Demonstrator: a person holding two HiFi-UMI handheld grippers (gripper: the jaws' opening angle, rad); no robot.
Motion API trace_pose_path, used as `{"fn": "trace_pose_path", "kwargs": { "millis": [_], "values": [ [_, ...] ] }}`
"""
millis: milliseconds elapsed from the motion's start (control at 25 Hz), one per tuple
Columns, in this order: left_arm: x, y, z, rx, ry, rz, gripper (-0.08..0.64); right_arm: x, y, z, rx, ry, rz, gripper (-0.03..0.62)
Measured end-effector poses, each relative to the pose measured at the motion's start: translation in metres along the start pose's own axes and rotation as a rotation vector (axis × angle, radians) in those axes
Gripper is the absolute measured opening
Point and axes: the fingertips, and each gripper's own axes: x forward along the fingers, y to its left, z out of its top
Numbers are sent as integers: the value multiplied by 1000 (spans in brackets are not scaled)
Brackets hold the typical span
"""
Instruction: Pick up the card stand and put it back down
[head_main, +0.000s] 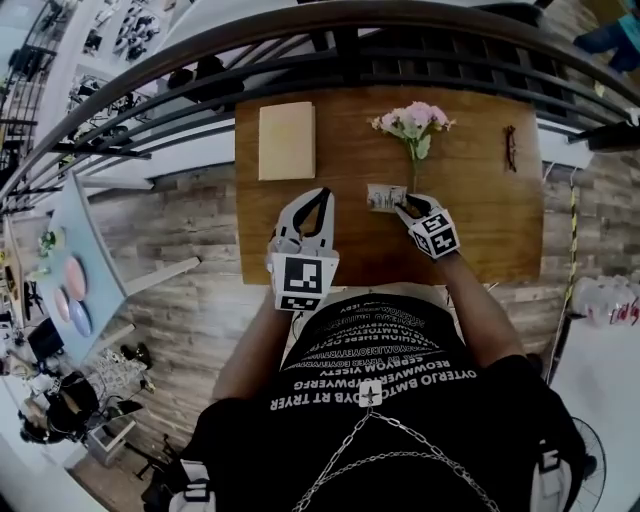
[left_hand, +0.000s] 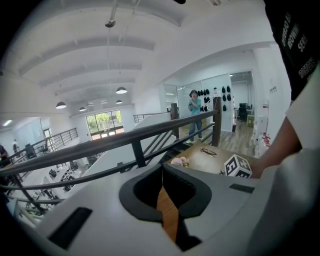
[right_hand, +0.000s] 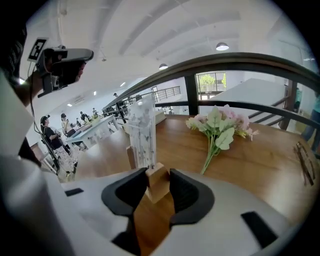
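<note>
Holding the card stand (right_hand: 144, 142) by its wooden base block: the R gripper (right_hand: 155, 176) is clenched on it, dark pads pressing the block from both sides, with the clear printed card upright just beyond the jaws. In the head view the stand (head_main: 385, 197) sits low over the wooden table (head_main: 470, 225), near the front-centre and just beside the stem end of the pink flowers (head_main: 413, 122). R gripper (head_main: 405, 208) comes at it from the person's side, angled down. Can't tell whether the base is touching the tabletop or a hair above it.

L gripper (left_hand: 162, 170) is closed w/ nothing between the jaws: tips meet and only table shows through the slit below. It hangs at the front table edge (head_main: 322, 193), well apart from the stand, and has no part in this step.

Other items: cream notepad (head_main: 287, 140) at back left, glasses (head_main: 511, 147) at back right. Both are clear of the work.

Step in hand (judgement): put-down half, stand low and gripped.

Next move calls for:
- seat the base flat, keep the card vertical
- open the R jaws only once the block rests square
- back out along the jaw line w/o clipping the card or the flower stem
</note>
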Motion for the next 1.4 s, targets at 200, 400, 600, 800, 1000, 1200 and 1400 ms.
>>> {"fn": "trace_pose_path", "kwargs": {
  "millis": [200, 400, 600, 800, 1000, 1200, 1400],
  "values": [
    [-6, 3, -6, -1, 18, 11, 28, 9, -1, -11, 15, -12, 22, 153],
    [-10, 5, -12, -11, 14, 18, 28, 16, 1, -19, -3, 2, 28, 163],
    [-15, 1, -3, -1, -27, 6, 28, 19, -2, -31, -62, 108, -16, 199],
    [-34, 4, -2, -4, -59, 13, 28, -12, -1, -20, -38, 60, -60, 242],
    [-53, 8, 9, -25, -122, 10, 28, -74, -7, 20, 6, -107, -192, 228],
    [-77, 5, 25, -1, -202, 3, 28, -154, 7, 73, -26, -290, -382, 35],
    [-101, -2, 32, 32, -243, 5, 26, -227, 37, 112, -57, -413, -480, 14]
  ]
}}
